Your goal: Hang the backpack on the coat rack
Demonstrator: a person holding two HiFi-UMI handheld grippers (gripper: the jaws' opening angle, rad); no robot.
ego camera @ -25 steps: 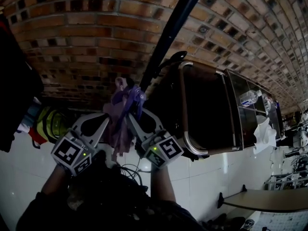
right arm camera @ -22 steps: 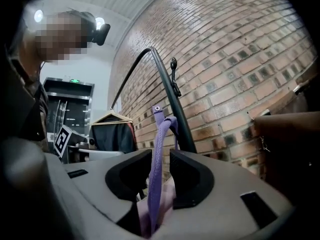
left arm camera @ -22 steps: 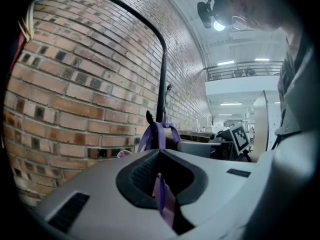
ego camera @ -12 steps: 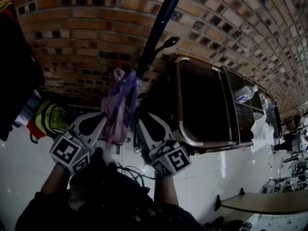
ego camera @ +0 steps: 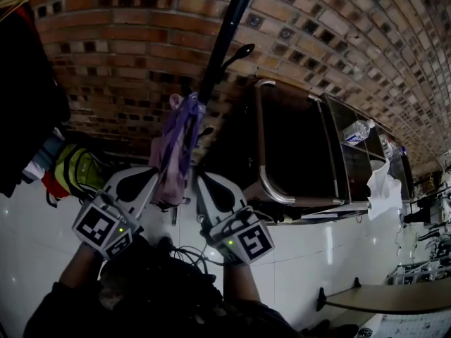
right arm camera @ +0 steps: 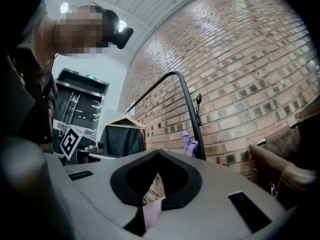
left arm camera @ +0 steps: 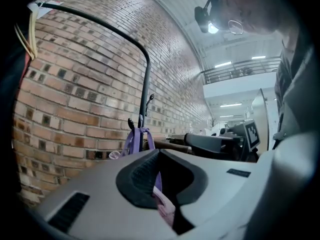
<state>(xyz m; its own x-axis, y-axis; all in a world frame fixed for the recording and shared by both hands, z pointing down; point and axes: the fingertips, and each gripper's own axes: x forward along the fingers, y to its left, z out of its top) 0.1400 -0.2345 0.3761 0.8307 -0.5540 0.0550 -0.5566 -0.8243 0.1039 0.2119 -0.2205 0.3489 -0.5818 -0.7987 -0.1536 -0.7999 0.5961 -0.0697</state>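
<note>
A pale purple backpack hangs against the black coat rack pole, its strap loop up by a small lower hook. A larger hook sticks out higher on the pole. My left gripper and right gripper flank the bag's lower part, both shut on its fabric. In the left gripper view, pink fabric is pinched between the jaws and the purple strap drapes at the pole. In the right gripper view, pink fabric is pinched too, with the strap beside the pole.
A brick wall stands behind the rack. Dark garments and a yellow-green item hang at the left. A dark seat with a metal frame stands right of the pole, then a shelf with a bottle. Cables lie on the white floor.
The backpack's top has risen along the pole, and its strap loop now sits at the lower hook. Both grippers keep their hold and have followed it up slightly.
</note>
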